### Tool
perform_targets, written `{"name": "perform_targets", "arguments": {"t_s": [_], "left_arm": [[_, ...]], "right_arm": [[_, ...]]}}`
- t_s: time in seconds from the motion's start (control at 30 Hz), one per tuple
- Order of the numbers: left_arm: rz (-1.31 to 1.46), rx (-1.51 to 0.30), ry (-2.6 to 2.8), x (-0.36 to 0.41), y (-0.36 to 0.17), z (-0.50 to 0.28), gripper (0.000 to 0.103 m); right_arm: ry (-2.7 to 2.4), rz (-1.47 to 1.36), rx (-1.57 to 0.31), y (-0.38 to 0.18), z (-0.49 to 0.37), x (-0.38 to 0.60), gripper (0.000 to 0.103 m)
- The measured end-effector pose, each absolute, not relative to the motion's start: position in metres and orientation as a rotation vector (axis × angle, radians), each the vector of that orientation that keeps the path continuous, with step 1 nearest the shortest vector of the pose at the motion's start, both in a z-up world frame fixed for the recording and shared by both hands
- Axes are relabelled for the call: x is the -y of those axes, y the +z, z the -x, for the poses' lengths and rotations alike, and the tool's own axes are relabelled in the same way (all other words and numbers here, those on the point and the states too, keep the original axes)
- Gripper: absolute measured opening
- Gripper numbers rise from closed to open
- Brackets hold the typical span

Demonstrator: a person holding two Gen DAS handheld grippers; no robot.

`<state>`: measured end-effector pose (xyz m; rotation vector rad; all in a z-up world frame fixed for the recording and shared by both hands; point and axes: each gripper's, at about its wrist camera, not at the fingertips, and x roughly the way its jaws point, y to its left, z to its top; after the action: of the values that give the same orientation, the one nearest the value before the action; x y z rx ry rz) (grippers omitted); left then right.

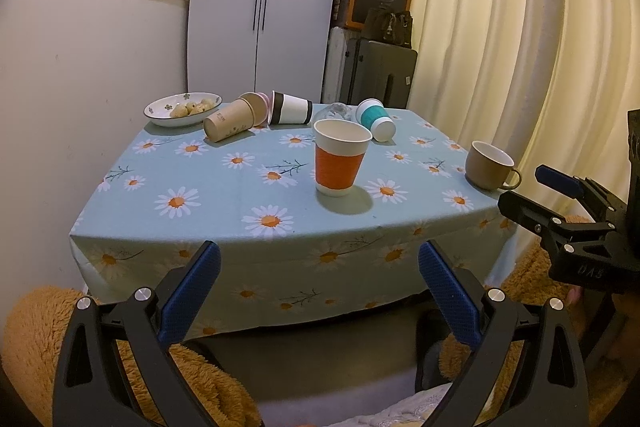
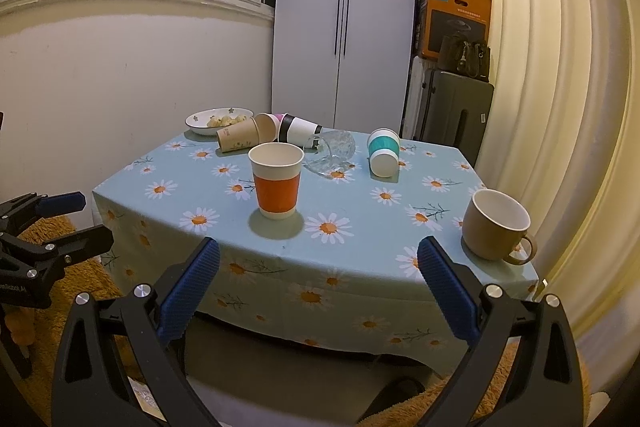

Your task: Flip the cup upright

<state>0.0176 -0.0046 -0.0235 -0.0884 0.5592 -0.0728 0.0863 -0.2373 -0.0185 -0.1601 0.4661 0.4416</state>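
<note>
An orange-banded paper cup (image 1: 341, 157) (image 2: 277, 180) stands upright near the table's front. Behind it several cups lie on their sides: a brown paper cup (image 1: 230, 122) (image 2: 239, 138), a pink cup (image 1: 264, 103) (image 2: 276, 121) nested behind it, a black-and-white cup (image 1: 291, 108) (image 2: 300, 129), a clear glass (image 1: 334, 113) (image 2: 332, 151) and a teal-banded cup (image 1: 375, 119) (image 2: 383, 151). My left gripper (image 1: 319, 271) is open and empty, in front of the table edge. My right gripper (image 2: 319, 269) is open and empty, also short of the table; it shows at the right of the left wrist view (image 1: 560, 195).
A tan mug (image 1: 490, 165) (image 2: 496, 225) stands upright at the table's right front corner. A white bowl of food (image 1: 183, 109) (image 2: 219, 120) sits at the back left. The table wears a blue daisy cloth (image 1: 224, 187) (image 2: 380, 211). Curtains hang right; a cupboard and stacked boxes stand behind.
</note>
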Motion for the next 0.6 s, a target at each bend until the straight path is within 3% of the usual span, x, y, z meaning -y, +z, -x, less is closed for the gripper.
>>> {"name": "perform_targets", "arguments": {"t_s": [0.6], "left_arm": [[0.08, -0.568, -0.07, 0.0089, -0.0253, -0.0192, 0.096]], "right_arm": [[0.44, 0.157, -0.465, -0.0197, -0.086, 0.2396, 0.098]]}}
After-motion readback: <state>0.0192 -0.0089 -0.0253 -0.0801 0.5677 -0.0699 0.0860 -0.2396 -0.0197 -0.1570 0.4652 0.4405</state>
